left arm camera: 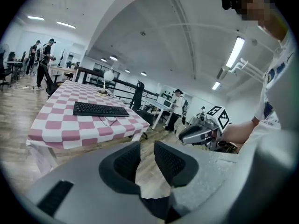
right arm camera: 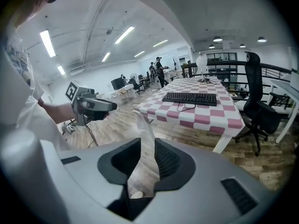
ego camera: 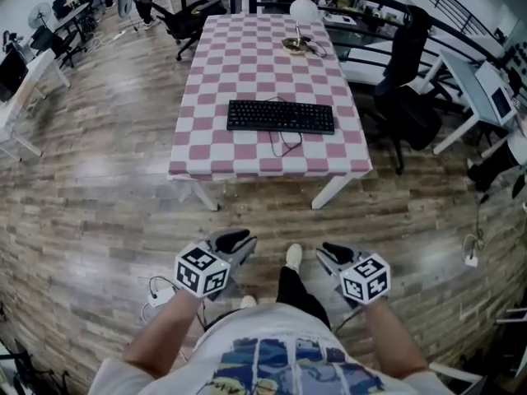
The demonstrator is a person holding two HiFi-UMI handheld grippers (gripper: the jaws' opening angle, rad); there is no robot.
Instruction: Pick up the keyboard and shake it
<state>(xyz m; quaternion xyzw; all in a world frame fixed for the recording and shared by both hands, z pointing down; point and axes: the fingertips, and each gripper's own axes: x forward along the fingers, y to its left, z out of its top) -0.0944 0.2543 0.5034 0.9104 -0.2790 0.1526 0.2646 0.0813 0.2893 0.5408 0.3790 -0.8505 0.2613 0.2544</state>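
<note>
1. Left claw [ego camera: 239, 239]: the jaws stood a little apart with only floor showing between the pads. Released, empty.
2. Right claw [ego camera: 329, 251]: the same, a narrow gap and nothing gripped. Released, empty.
3. Both claws were held low in front of the person's body, either side of a shoe [ego camera: 293, 256]. They pointed toward 12 o'clock and were well apart from the counter [ego camera: 247, 56].
4. Keyboard [ego camera: 281, 116]: black, it lay flat across the near half of the counter at 12 o'clock from the claws, long side facing the person, untouched. Its cable [ego camera: 284, 142] looped toward the near edge at 6 o'clock.
5. Progress, as a judgement: nothing of the task was done. The approach, the grasp (likely one claw at each end), the lift and the shake were all still to do.
6. Counter: pink-and-white checked cloth over white legs. A desk lamp [ego camera: 303, 11] stood at the far end, 12 o'clock beyond the keyboard. The rest of the cloth was bare.
7. Room: open office with a wood-plank floor [ego camera: 99, 204]. A black office chair [ego camera: 408, 81] stood at 3 o'clock of the counter. Other desks were at 9 and 3 o'clock, and people [left arm camera: 44, 55] stood far off at 11 o'clock.
</note>
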